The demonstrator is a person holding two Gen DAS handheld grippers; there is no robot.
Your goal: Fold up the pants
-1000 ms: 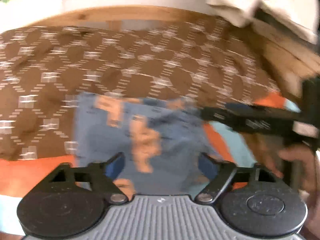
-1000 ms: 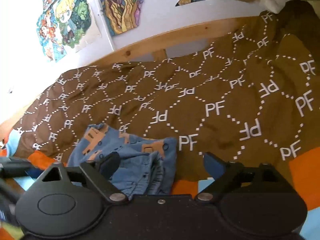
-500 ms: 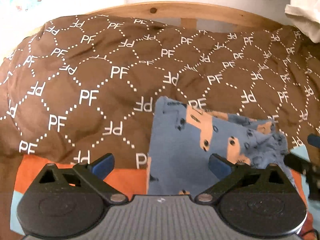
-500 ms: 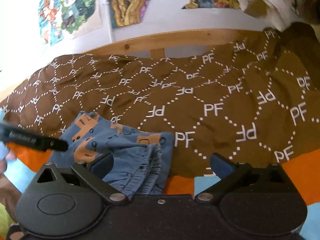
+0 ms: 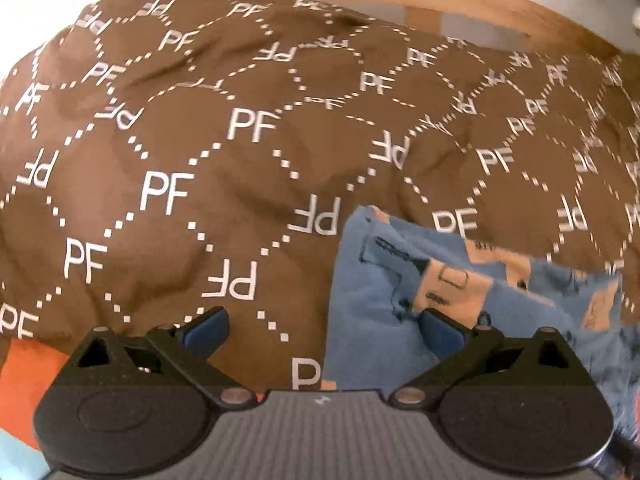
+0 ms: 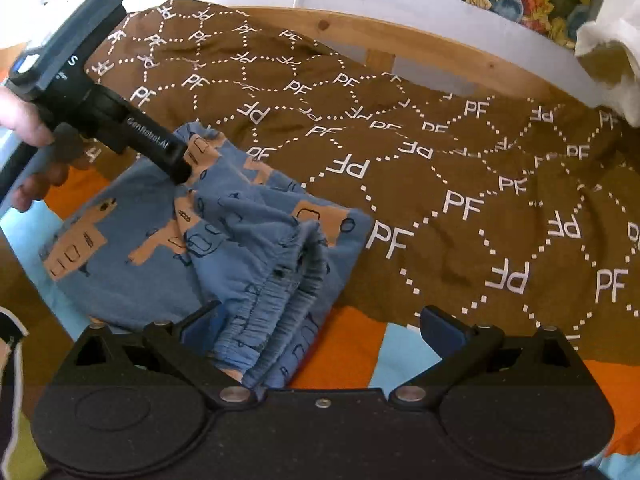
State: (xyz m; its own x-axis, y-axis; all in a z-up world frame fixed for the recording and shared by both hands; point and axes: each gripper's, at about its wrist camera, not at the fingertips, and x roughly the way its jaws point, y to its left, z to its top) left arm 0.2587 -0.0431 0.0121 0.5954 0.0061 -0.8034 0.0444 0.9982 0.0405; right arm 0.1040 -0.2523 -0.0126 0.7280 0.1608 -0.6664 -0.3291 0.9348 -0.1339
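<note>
Small blue pants (image 6: 224, 236) with an orange vehicle print lie folded and bunched on the bed, their elastic waistband nearest my right gripper. They also show in the left wrist view (image 5: 460, 304). My right gripper (image 6: 322, 326) is open and empty, its left finger beside the waistband. My left gripper (image 5: 322, 326) is open and empty above the pants' left edge. In the right wrist view the left gripper (image 6: 176, 168) hangs over the pants' far left part, tip close to the cloth.
A brown blanket (image 5: 200, 152) printed with white "PF" covers the bed over an orange and light blue sheet (image 6: 352, 344). A wooden bed rail (image 6: 440, 52) runs along the wall. A white cloth (image 6: 612, 64) hangs at the far right.
The left gripper has swung left, so the pants now sit at the right of its view. In the right wrist view the left gripper has moved in over the pants. The right gripper has come closer.
</note>
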